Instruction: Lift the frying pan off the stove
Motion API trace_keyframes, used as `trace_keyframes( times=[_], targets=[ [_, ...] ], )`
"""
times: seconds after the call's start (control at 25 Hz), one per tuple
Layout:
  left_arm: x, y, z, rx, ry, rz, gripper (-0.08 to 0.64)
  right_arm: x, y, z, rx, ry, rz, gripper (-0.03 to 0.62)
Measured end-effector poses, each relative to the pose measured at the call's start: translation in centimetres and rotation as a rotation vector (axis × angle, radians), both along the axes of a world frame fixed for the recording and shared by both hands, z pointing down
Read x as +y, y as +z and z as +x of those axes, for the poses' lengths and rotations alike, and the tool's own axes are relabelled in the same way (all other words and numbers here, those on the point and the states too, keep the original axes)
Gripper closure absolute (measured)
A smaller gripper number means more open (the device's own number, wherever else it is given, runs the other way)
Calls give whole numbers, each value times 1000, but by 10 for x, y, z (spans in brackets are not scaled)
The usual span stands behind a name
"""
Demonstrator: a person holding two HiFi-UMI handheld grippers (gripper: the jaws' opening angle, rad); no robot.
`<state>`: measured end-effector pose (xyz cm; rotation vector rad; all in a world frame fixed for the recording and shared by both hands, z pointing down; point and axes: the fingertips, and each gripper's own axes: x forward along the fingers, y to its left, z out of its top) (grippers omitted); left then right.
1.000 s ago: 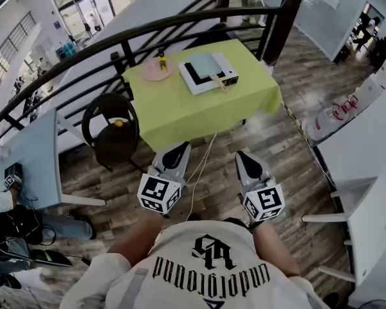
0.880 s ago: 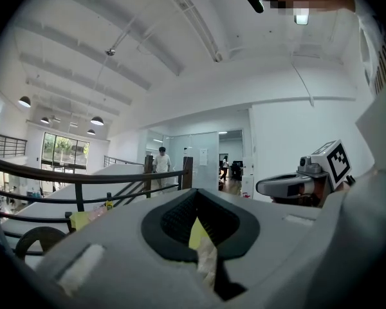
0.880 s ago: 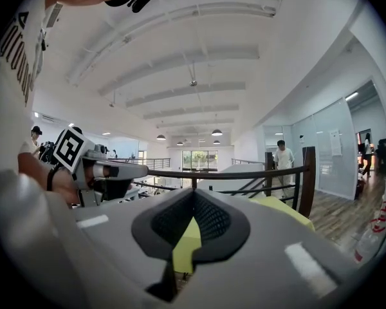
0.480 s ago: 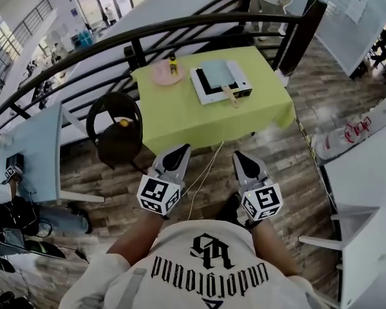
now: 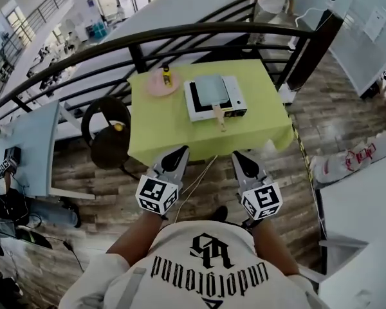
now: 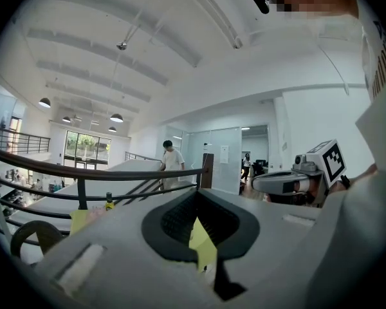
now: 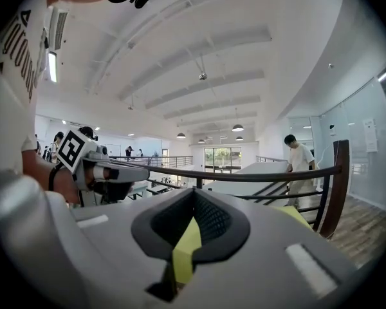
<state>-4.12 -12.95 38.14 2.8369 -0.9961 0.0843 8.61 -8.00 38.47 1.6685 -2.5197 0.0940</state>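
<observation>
The frying pan (image 5: 210, 89), a square grey-blue one, sits on a white stove (image 5: 235, 95) in the upper middle of the head view. Its wooden handle points toward the bottom of the frame and sticks out past the stove's front edge. The stove stands on a table (image 5: 180, 131) covered with a yellow-green cloth. Left of the stove on the same table lies a pink plate (image 5: 156, 86), with a small bottle (image 5: 167, 76) at its right edge. A black chair (image 5: 108, 131) stands at the table's left side, and a dark railing (image 5: 180, 34) curves behind the table across the top of the frame.

Both grippers are held low in the middle of the frame, over the wooden floor (image 5: 289, 172) and well short of the table. The left gripper (image 5: 179, 150) has its jaws pressed together with nothing between them. The right gripper (image 5: 239, 154) is likewise closed and empty. A thin pale cable (image 5: 194, 184) runs down from the table edge between the two. In the left gripper view, a person (image 6: 172, 158) in a white shirt stands beyond the railing.
</observation>
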Motion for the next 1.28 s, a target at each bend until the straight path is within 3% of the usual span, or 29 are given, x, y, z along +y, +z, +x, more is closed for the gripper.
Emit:
trace_keyframes(
  times=[0.2,0.44,0.72,1.16,1.28],
  targets=[
    [-22,7,51,2,-40,-26,554,-23,5,57,-3,-45,-20,591],
    [-36,19,88,-2,-71,-59,554,-37,23,91,-8,-113,-69,591],
    [-65,45,106,-6,-82,-120,554,-63,48,98,-27,-165,-129,591],
    [-141,98,136,-18,16,-277,551,-139,97,96,-48,-221,-280,589],
    [-163,113,143,-19,32,-323,511,-161,113,99,-64,-223,-327,572]
  ],
)
